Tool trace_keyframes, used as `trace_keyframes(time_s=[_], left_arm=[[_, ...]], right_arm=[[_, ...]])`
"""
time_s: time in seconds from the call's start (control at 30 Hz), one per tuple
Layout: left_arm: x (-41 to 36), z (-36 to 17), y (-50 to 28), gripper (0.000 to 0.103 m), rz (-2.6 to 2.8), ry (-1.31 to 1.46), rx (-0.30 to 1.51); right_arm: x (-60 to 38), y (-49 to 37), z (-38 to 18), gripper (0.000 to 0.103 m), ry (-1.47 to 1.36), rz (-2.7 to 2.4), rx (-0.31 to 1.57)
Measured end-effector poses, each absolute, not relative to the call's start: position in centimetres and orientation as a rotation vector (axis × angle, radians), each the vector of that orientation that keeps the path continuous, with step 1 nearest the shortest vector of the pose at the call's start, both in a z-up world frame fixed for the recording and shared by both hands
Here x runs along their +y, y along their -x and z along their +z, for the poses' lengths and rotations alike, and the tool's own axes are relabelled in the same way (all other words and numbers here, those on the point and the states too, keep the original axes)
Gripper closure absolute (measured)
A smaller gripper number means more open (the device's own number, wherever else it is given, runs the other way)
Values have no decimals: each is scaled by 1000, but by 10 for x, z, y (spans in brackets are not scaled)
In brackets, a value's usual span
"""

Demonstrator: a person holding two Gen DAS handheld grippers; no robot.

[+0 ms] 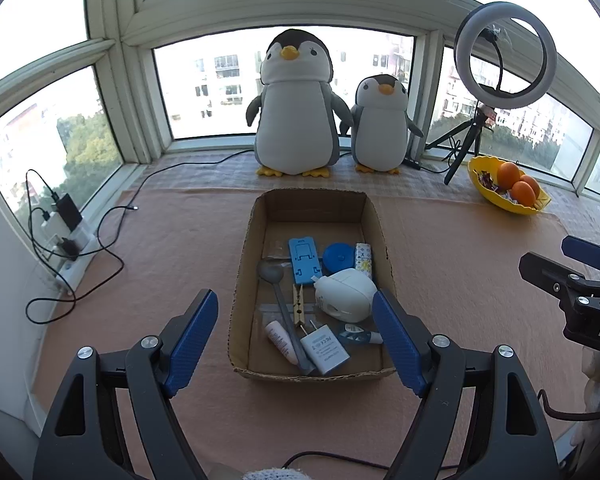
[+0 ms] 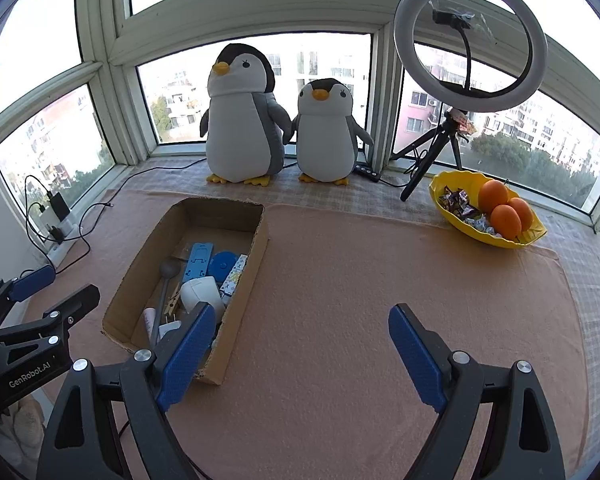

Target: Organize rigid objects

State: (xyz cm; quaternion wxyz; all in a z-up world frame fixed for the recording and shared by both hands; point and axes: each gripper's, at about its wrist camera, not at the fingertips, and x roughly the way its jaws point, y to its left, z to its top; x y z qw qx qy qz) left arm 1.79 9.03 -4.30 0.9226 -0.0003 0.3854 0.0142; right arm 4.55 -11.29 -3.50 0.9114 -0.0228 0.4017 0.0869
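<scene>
We hold the left gripper (image 1: 296, 340) spread and empty, the cardboard box (image 1: 246, 264) at twelve o'clock holding a ridged blue stand (image 1: 303, 260), grey spoon (image 1: 276, 284) and white charger (image 1: 325, 350). Our right gripper (image 2: 302, 350) gapes over bare peach cloth (image 2: 340, 280), box at ten o'clock.

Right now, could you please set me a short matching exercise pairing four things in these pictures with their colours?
Things:
1. phone stand
2. clothespin
3. fruit bowl
4. spoon

Colours:
A. yellow
B. grey
C. blue
D. pale wood

Pairs: 1-C, 2-D, 3-A, 4-B. The phone stand, clothespin and spoon lie in the cardboard box; the fruit bowl stands apart near the window.
</scene>
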Motion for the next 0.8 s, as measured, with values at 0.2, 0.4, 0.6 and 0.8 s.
trace_keyframes(time_s=[0.2,0.4,0.6,0.8], left_arm=[[90,-43,-18,23,28,0,792],[90,-43,-18,23,27,-1,791],[90,-42,-18,23,28,-2,792],[92,-43,-20,23,33,-3,800]], right_arm=[[-113,-45,-35,17,48,179,829],[-113,-45,-35,17,48,179,830],[-113,-45,-38,17,52,180,834],[-112,-46,-41,17,50,178,838]])
